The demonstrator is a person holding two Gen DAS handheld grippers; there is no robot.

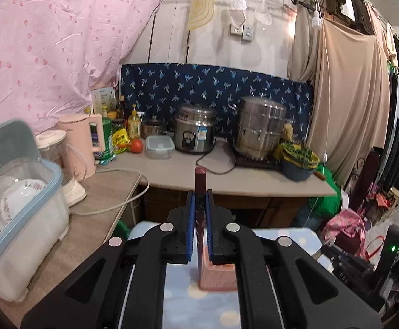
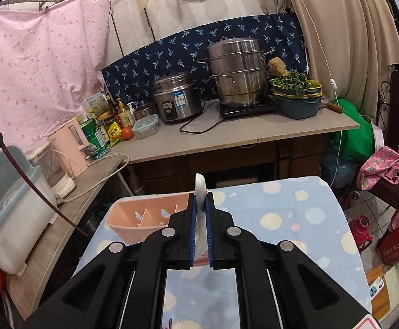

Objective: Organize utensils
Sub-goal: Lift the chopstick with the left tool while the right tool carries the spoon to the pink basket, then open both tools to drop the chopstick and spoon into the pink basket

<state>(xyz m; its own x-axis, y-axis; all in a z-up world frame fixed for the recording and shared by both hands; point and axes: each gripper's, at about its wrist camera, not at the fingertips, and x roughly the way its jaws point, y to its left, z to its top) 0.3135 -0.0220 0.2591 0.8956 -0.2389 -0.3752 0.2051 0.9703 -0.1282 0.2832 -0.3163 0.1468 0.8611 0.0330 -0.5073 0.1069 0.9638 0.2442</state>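
Chopsticks (image 1: 200,192), dark red, were clamped upright in the left hand-held gripper (image 1: 200,219), above the pink divided holder (image 2: 144,219) on the dotted surface (image 2: 295,219), seemingly ready to drop in. Right hand-held gripper (image 2: 200,219), closed on a white spoon (image 2: 200,189), waited nearer.

Each hand-held gripper (image 1: 200,219) (image 2: 200,219) has black plastic arms, silver round rivets, blue ribbed pads.
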